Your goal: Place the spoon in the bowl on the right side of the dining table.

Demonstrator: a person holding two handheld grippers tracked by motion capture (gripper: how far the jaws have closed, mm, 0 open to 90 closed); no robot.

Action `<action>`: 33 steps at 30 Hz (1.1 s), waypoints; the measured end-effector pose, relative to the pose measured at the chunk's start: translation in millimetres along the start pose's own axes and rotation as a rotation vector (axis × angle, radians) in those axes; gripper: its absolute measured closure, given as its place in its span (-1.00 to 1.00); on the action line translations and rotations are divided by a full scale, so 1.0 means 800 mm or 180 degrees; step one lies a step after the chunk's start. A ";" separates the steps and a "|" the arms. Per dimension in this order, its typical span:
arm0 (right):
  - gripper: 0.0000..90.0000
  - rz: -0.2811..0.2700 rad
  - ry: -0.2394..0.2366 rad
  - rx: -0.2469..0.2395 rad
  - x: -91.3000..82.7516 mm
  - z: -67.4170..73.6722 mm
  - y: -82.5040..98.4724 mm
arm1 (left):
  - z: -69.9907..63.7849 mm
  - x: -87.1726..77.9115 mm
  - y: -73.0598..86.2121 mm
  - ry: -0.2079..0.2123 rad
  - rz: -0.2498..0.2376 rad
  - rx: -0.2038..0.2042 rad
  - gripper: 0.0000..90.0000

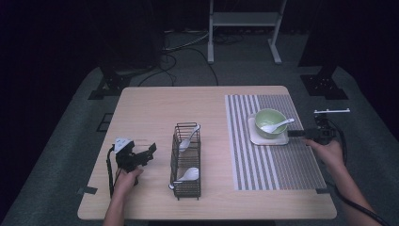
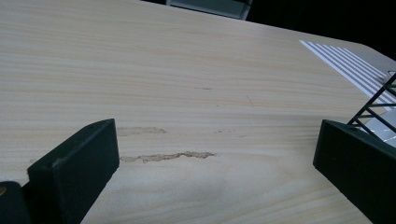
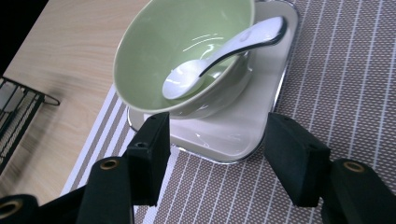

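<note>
Right gripper view: my right tongs [image 3: 215, 154] stand spread, nothing between them, at the near edge of the tray [image 3: 275, 93]. The spoon [image 3: 219, 53] lies in the bowl [image 3: 187, 46], handle over the rim. I'd back off level, so I don't nudge the tray. My left tongs [image 1: 141, 157] are spread too, resting beside the rack [image 1: 186, 160].

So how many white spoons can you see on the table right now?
3. One white ceramic spoon rests in the green bowl. Two more sit in the black wire rack: the far-end spoon and the near-end spoon. The rack's wires could hide others.
</note>
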State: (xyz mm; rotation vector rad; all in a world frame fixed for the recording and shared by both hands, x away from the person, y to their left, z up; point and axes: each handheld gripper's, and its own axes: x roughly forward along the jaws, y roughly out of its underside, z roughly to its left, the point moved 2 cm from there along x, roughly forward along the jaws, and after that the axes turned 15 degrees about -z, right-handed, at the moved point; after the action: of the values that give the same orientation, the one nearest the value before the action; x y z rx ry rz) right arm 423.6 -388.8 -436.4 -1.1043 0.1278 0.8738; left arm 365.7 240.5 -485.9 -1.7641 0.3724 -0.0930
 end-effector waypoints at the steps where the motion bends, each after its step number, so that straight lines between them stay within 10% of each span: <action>1: -0.12 -0.0001 -0.0016 -0.0017 -0.001 0.002 0.001 | 0.000 0.000 0.000 0.0000 0.0001 0.0003 -1.00; 33: -0.37 0.0181 -0.0354 -0.0429 0.002 0.062 0.034 | 0.000 0.000 0.000 0.0004 0.0011 0.0014 -1.00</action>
State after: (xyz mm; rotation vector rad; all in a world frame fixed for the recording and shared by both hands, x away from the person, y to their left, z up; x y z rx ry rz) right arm 390.6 -343.1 -433.0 -1.1792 0.0081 1.0044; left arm 365.3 240.2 -485.9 -1.7590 0.3760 -0.0924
